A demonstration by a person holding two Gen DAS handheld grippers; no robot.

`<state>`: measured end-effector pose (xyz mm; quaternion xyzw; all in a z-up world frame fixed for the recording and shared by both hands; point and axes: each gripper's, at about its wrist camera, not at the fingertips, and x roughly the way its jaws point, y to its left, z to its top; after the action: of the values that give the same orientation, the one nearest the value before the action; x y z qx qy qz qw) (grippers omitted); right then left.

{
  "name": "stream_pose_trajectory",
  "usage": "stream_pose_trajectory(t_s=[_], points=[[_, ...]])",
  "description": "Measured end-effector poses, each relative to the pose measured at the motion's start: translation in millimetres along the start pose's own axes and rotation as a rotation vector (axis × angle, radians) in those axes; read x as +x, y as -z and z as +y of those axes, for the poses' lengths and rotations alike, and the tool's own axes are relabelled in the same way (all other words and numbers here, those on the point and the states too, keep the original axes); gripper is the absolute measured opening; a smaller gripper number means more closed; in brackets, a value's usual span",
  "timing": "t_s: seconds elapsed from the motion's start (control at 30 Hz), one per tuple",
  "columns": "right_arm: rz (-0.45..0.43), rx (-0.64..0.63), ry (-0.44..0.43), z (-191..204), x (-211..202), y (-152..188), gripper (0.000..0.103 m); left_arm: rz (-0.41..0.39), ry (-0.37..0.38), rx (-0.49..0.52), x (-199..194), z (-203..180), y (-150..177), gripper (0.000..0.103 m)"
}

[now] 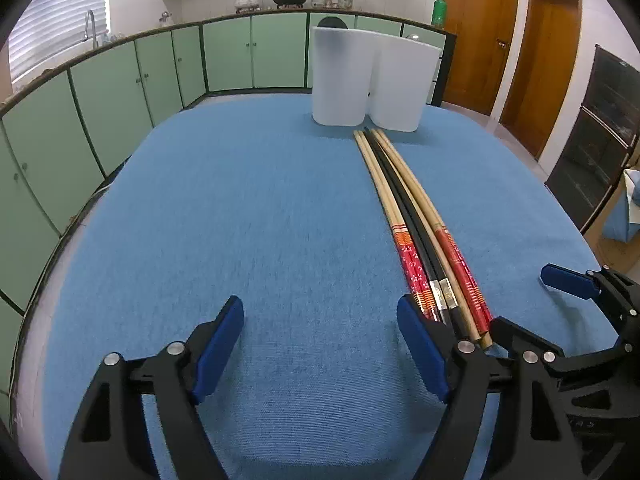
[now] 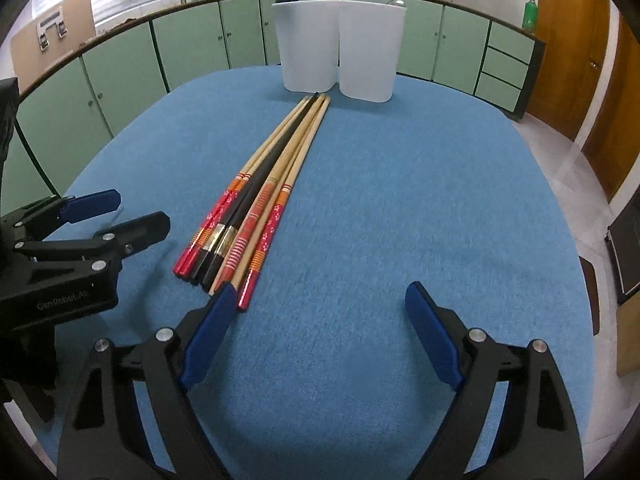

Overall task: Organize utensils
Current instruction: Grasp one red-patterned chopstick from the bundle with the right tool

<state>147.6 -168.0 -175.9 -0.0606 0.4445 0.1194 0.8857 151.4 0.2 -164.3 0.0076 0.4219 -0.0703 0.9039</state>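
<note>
A bundle of several long chopsticks [image 1: 416, 220], wooden with red patterned ends and black ones among them, lies on the blue cloth pointing at two white containers [image 1: 340, 80]. It also shows in the right wrist view [image 2: 264, 196], with the containers [image 2: 336, 56] beyond. My left gripper [image 1: 320, 344] is open and empty, its right finger beside the chopsticks' near ends. My right gripper [image 2: 320, 336] is open and empty, its left finger touching or just short of the near ends. Each gripper shows in the other's view.
The blue cloth [image 1: 240, 220] covers a rounded table. Green cabinets [image 1: 120, 88] with a sink run behind it, and wooden doors [image 1: 480, 40] stand at the right. A dark cabinet [image 1: 600, 140] is at the far right.
</note>
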Motion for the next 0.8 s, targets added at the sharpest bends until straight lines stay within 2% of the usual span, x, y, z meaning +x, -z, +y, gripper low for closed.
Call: stream_pose_trajectory(t_s=[0.3,0.47,0.5,0.57,0.63,0.7,0.8], points=[[-0.009,0.031,0.079,-12,-5,3,0.081,0.002,0.003,-0.007,0,3,1,0.078],[-0.011,0.071,-0.023,-12,-5,4,0.061,-0.002,0.004,0.009,-1,-2,2,0.079],[-0.009,0.065,-0.023,-10,-4,4,0.053,0.0,0.006,0.015,-1,-3,3,0.079],[-0.018,0.038,-0.018,-3,-5,6,0.044,0.002,0.013,0.022,-2,-5,4,0.079],[-0.022,0.026,-0.021,0,-5,5,0.026,0.005,0.027,0.022,-3,-7,6,0.079],[-0.023,0.03,-0.022,0,-5,4,0.014,0.008,0.038,0.026,-4,-8,6,0.079],[-0.023,0.048,-0.028,-5,-5,4,0.006,0.004,0.05,0.042,-6,-12,6,0.079]])
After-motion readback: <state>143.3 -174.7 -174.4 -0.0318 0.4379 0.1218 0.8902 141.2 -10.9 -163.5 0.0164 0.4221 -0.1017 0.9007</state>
